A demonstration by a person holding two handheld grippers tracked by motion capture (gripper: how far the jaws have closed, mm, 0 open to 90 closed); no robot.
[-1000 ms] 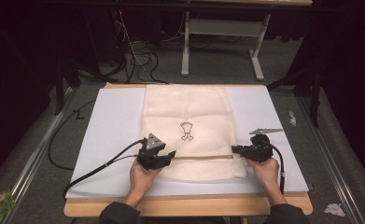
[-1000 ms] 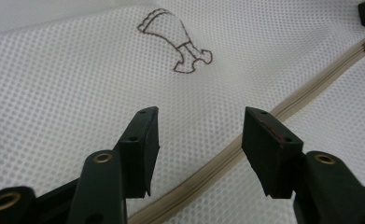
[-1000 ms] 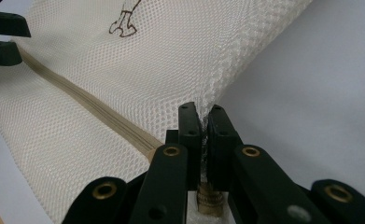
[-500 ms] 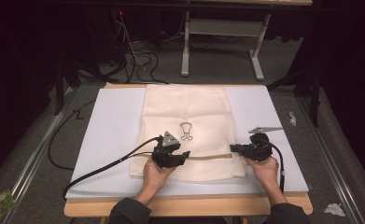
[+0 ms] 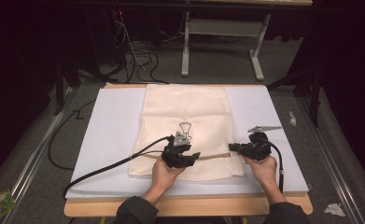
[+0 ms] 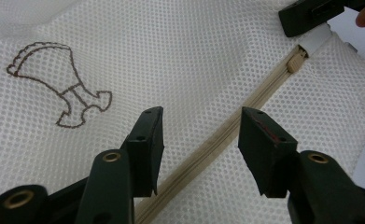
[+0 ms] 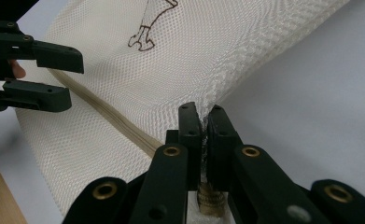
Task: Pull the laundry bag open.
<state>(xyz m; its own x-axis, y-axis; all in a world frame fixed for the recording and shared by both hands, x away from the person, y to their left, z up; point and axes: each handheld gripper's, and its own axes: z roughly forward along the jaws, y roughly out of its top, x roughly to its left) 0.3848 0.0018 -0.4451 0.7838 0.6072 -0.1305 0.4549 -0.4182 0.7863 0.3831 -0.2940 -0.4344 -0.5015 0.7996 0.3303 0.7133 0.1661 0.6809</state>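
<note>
A cream mesh bag (image 5: 185,107) with a brown outline drawing (image 6: 59,88) lies flat on the white board. A beige zipper (image 6: 245,107) runs across its near end, its pull (image 6: 296,59) at the right end. My left gripper (image 5: 194,156) hovers over the zipper's middle; its jaws (image 6: 201,135) are open and have just been closing, with the zipper band under the gap and nothing pressed. My right gripper (image 5: 232,148) is shut on the bag's mesh edge (image 7: 201,122) at the zipper's right end and lifts it slightly. The left gripper (image 7: 68,77) also appears at the left of the right gripper view.
The white board (image 5: 110,126) lies on a wooden table (image 5: 194,205). The left gripper's black cable (image 5: 110,165) trails off to the left across the board. Beyond the table are floor cables (image 5: 138,56) and a white table frame (image 5: 222,42).
My left gripper has slid to the right along the zipper, toward the right gripper. The right gripper has kept its hold and stayed put.
</note>
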